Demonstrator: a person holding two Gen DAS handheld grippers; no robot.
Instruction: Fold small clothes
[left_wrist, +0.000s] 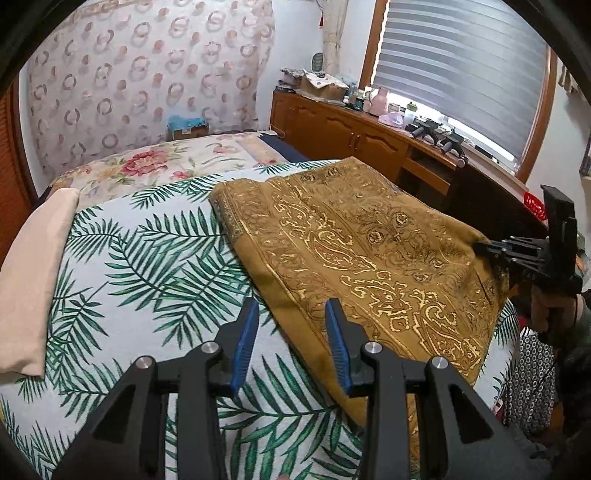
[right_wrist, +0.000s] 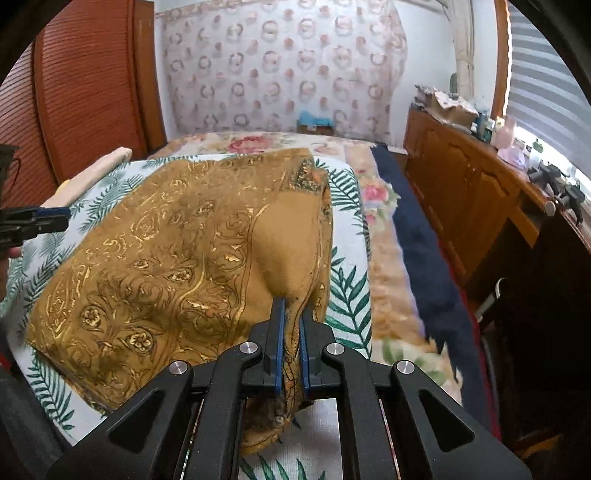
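Observation:
A mustard cloth with gold paisley print (left_wrist: 369, 254) lies folded on a palm-leaf sheet (left_wrist: 155, 266). My left gripper (left_wrist: 291, 308) hangs open just above the cloth's near left edge, nothing between its blue pads. My right gripper (right_wrist: 291, 306) is shut on a lifted edge of the same mustard cloth (right_wrist: 155, 266), and fabric bunches between its fingers. In the left wrist view the right gripper (left_wrist: 480, 245) pinches the cloth's right corner. The left gripper (right_wrist: 64, 218) shows at the left edge of the right wrist view.
A folded beige garment (left_wrist: 33, 280) rests on the sheet's left side. Behind lies a floral bedspread (left_wrist: 155, 162) with a navy blanket (right_wrist: 424, 251). A wooden cabinet (left_wrist: 351, 136) cluttered with bottles runs under the window on the right. A patterned bag (left_wrist: 528, 384) hangs at the bed's right edge.

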